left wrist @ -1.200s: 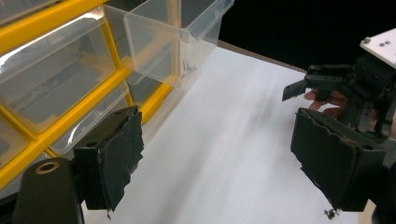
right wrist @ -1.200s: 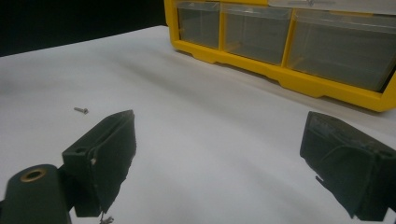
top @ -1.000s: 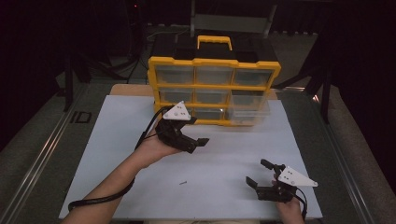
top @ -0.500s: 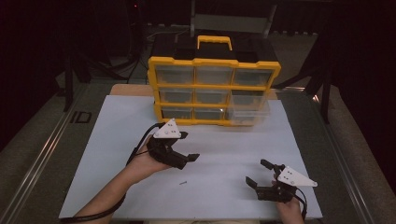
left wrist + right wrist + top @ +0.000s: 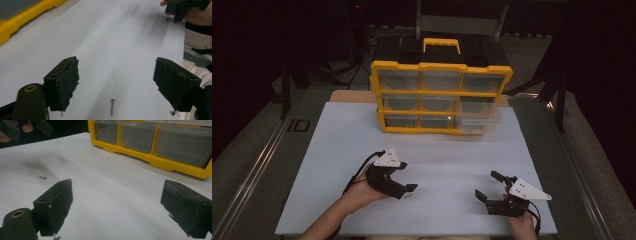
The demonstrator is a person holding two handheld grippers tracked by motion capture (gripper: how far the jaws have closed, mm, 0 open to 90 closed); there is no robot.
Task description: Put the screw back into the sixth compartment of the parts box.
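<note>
Left tool [image 5: 115, 85] lowered over the screw [image 5: 112, 107].
It has come down from the organizer [image 5: 441, 92]; jaws wide, closing slightly, screw ungripped. Right tool [image 5: 117, 207] open, idle.

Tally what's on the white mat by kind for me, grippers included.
Yellow drawer organizer, bottom-right drawer pulled out: 1
Screw, lying loose between the left gripper's open jaws: 1
Handheld grippers: 2, the left gripper and the right gripper, both open
Total: 4
</note>
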